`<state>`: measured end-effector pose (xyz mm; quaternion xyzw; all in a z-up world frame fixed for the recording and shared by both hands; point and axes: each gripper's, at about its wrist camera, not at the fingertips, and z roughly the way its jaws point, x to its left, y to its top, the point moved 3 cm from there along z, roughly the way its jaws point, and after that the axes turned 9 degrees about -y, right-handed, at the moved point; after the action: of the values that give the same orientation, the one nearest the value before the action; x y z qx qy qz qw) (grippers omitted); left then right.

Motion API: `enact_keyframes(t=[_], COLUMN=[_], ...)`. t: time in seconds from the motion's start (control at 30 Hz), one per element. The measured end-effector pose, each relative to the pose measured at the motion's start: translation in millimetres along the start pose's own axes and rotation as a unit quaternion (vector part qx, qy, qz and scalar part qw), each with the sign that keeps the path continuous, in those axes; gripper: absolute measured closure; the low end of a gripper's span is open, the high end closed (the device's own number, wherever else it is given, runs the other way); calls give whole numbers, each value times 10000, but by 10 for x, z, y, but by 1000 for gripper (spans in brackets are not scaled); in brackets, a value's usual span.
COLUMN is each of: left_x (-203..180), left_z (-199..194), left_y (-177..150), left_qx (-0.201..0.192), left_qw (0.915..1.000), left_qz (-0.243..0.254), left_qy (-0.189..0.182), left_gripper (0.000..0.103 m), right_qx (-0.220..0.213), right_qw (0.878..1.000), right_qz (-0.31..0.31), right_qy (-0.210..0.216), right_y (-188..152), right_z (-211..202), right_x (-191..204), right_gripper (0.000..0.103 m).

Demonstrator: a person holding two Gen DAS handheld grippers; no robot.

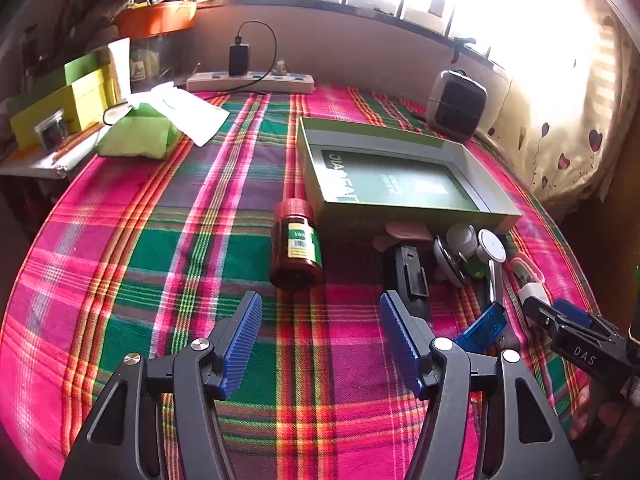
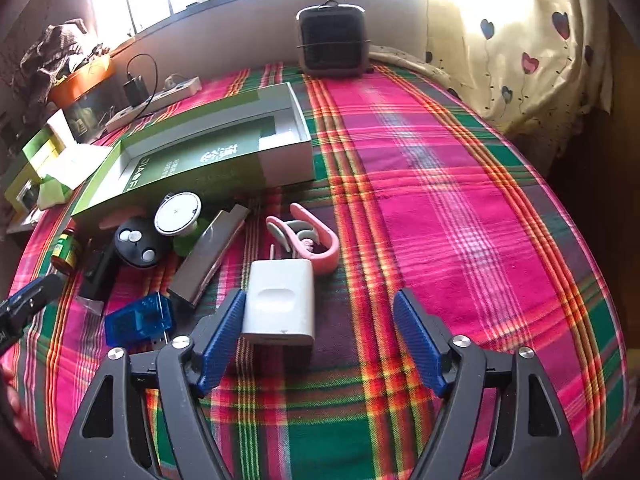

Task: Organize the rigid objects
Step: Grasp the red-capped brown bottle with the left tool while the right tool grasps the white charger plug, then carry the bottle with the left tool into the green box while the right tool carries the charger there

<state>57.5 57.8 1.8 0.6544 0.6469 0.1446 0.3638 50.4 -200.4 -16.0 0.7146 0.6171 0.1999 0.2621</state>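
The plaid cloth point(image 2: 460, 200) lies bare and open right of the green box point(image 2: 208, 160), up to the small fan point(image 2: 332, 40). Left of it, a white charger point(image 2: 280, 300), pink clip point(image 2: 316, 244) and brown bottle point(image 1: 296, 248) crowd the way.

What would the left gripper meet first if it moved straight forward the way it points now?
Most likely the brown bottle lying on the plaid cloth, just ahead of the open left gripper. Depth is unclear, so it may meet the cloth first.
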Motion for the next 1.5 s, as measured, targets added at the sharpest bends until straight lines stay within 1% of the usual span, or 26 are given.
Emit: enact_keyframes(t=[0.07,0.13,0.2,0.4,0.53,0.67,0.8,0.87,0.9,1.03,1.1,1.17,1.2,1.5], left_x=[57,105,143,195,187,210,222,223,221,221,221,228,234,240], left_z=[19,35,48,182,254,315,330,346,355,374,370,365,366,330], left_y=[44,90,146,251,275,287,303,303,300,291,291,292,292,268], left_qx=[-1,-14,-61,30,69,112,98,109,125,147,129,115,112,83], left_qw=[10000,10000,9999,9999,9999,9998,9997,9997,9997,9997,9997,9996,9996,9995], left_qz=[-42,-70,-88,-103,-65,-76,-66,-61,-60,-72,-74,-87,-102,-149], left_qy=[23,47,56,48,96,163,191,186,193,195,210,241,244,259], left_gripper=[42,42,41,42,42,42,45,48,53,63,64,68,71,72], right_qx=[-8,-17,-26,-46,-50,-55,-60,-61,-61,-64,-64,-64,-65,-72], right_qw=[9999,9999,9998,9996,9996,9996,9995,9995,9995,9994,9994,9994,9994,9991], right_qz=[-92,-99,-151,-265,-282,-283,-299,-292,-287,-283,-282,-287,-291,-304], right_qy=[41,90,92,56,75,82,99,116,132,165,181,192,198,278], right_y=[20,33,44,53,60,66,67,66,66,64,66,66,64,46], right_z=[12,22,32,40,41,42,42,42,42,42,44,45,43,24], right_x=[18,4,-12,-59,-79,-98,-114,-122,-124,-128,-132,-135,-136,-150], right_gripper=[35,36,42,54,57,63,67,68,68,68,68,68,68,68])
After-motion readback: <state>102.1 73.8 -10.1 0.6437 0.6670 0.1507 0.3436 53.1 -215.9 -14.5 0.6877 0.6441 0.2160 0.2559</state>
